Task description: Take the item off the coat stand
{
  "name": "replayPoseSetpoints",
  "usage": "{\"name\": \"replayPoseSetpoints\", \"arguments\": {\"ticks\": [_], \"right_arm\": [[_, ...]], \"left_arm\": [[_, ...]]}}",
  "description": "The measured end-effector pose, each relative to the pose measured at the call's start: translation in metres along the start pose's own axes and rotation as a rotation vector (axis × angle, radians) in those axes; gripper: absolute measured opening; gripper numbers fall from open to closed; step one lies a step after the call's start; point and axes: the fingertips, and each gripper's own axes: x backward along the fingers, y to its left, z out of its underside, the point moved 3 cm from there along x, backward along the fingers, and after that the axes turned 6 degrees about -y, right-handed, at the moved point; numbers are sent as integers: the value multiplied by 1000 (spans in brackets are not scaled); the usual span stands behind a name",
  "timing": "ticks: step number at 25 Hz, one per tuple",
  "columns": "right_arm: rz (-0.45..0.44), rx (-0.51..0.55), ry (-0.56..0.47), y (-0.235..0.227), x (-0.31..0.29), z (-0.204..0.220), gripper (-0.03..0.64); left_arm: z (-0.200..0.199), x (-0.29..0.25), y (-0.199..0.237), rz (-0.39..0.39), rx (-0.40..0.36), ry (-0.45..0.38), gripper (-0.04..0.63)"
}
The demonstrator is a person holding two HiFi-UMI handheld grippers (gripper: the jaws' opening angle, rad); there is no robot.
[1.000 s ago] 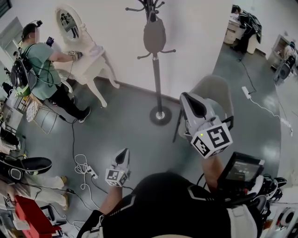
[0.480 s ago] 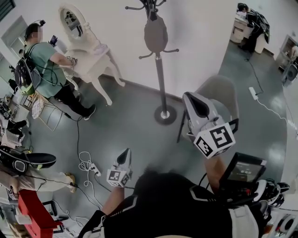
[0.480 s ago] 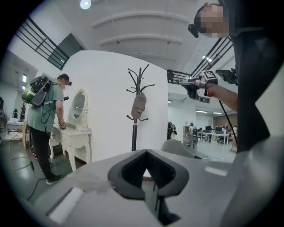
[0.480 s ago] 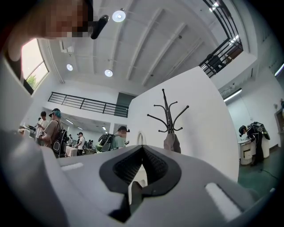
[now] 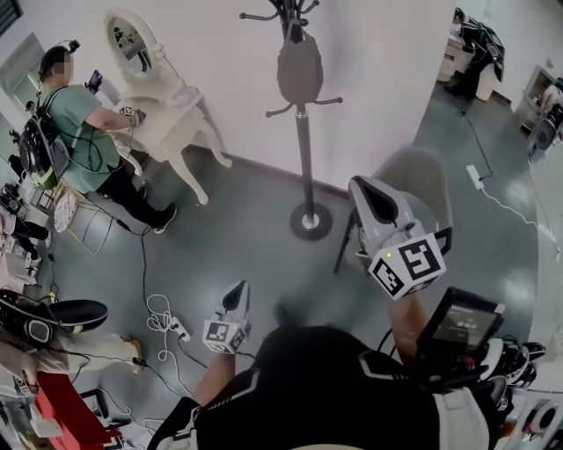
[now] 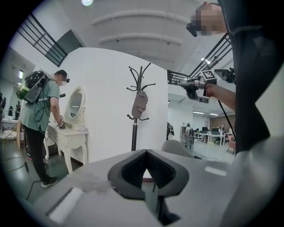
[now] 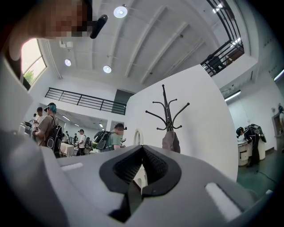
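Bag (image 5: 300,68) on the coat stand (image 5: 305,149) looks soft and light; I'd pinch near its hung top. On my left gripper (image 5: 233,295) and right gripper (image 5: 374,200) the jaws sit pressed together, empty.

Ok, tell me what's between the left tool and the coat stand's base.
Nothing but bare floor separates left tool and coat stand base, shown in head view.

A white wall (image 5: 220,79) curves from ten to one o'clock above a glossy grey floor (image 5: 237,237). At ten o'clock a white dressing table (image 5: 165,110) with an oval mirror (image 5: 130,39) stands against it. A grey chair (image 5: 418,171) sits at two o'clock, and cables (image 5: 158,312) trail at eight. Round ceiling lights (image 7: 120,11) shine overhead, near a black balcony railing (image 7: 84,101) and a bright window (image 7: 32,62).
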Motion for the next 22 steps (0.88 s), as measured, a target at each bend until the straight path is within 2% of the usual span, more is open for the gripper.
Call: {"name": "replayPoseSetpoints", "arguments": {"ticks": [22], "right_arm": [[122,39,13,-6,-110,30,9]], "left_arm": [[3,-63,104,73,-3,22,15]]}}
